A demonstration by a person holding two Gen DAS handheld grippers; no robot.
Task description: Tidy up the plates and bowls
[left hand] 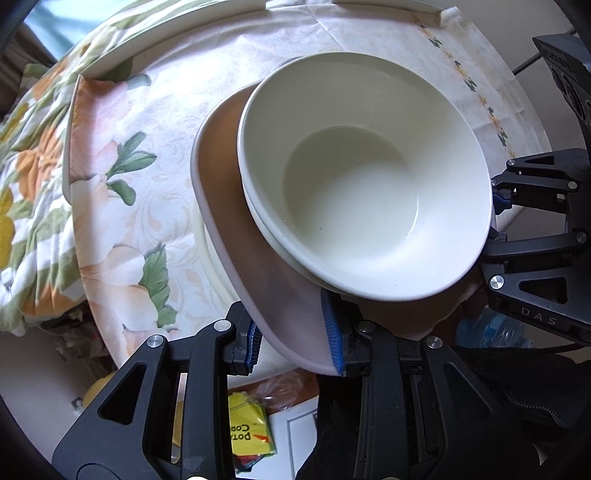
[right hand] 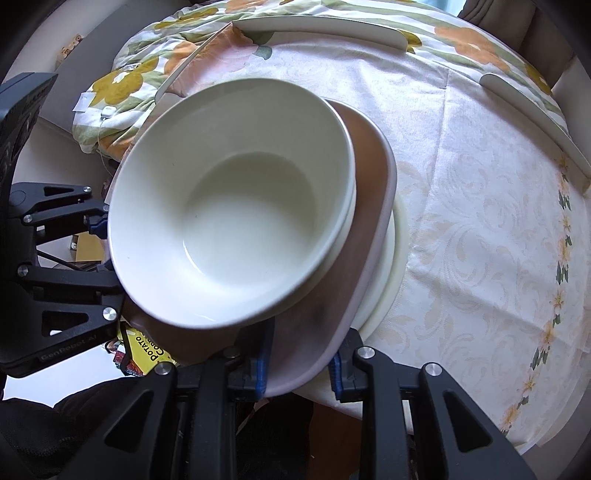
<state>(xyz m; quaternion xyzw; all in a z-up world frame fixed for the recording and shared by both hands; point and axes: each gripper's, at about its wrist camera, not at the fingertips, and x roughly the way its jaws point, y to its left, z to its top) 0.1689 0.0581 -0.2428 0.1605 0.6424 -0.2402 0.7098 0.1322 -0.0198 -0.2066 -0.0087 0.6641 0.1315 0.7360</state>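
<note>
Gripping opposite edges of a pale pink-brown plate (left hand: 236, 236), the left gripper (left hand: 295, 343) and the right gripper (right hand: 299, 363) each have their blue-padded jaws drawn narrow on the plate's rim. On that plate sit two nested white bowls (left hand: 365, 177), the upper one deep and empty, its rim overhanging the plate's near edge in both wrist views. Beneath the plate the edge of a cream plate (right hand: 395, 254) shows, lying on the tablecloth (right hand: 480, 221); whether the pink-brown plate rests on it or hangs just above cannot be told. In the left wrist view the right gripper appears at the right side, its jaws at the plate's rim behind the bowls; in the right wrist view the left gripper shows at the left in the same way. The cloth is white with faint swirls, peach flowers and green leaves, and a flowered border runs near its far edge. White strips (right hand: 321, 27) lie along the cloth's margins. Beside the table a bundle of floral fabric (right hand: 122, 92) with orange and yellow blooms is heaped. Below the table edge a yellow packet with printed lettering (left hand: 247, 428) lies on a light floor, near a plastic bottle (left hand: 491, 332).
</note>
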